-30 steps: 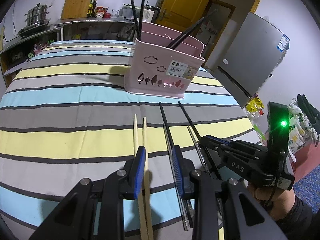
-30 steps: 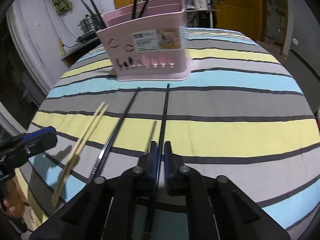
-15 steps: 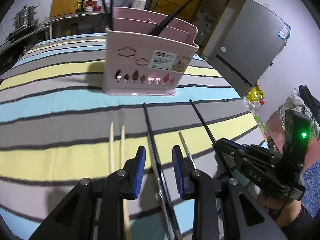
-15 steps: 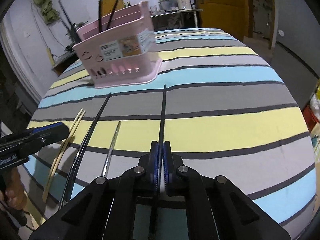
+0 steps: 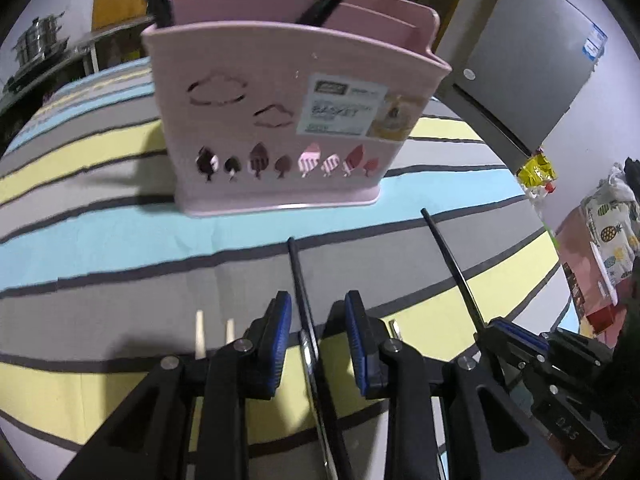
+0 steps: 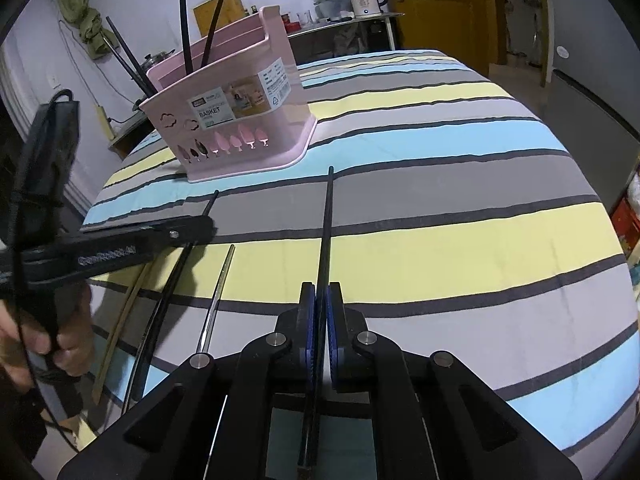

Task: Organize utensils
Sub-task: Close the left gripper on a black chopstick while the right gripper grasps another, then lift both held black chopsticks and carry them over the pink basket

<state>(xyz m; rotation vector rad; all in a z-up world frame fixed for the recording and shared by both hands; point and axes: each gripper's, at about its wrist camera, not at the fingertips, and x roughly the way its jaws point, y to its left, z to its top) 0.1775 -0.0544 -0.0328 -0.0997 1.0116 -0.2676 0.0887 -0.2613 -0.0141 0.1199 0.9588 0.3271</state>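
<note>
Closer to the pink basket [image 5: 296,112] now, our left gripper [image 5: 314,322], part-open, straddles a black chopstick [image 5: 301,280] ungripped; right gripper [image 6: 321,320], jaws opening, holds another [image 6: 326,236]. Next: lift, insert.

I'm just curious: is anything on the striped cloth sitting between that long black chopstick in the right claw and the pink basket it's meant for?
Nothing visible blocks it. The long black chopstick lies between the right claw's pads, whose jaws are opening slightly. Only bare striped tablecloth separates its tip from the pink plastic utensil basket.
</note>
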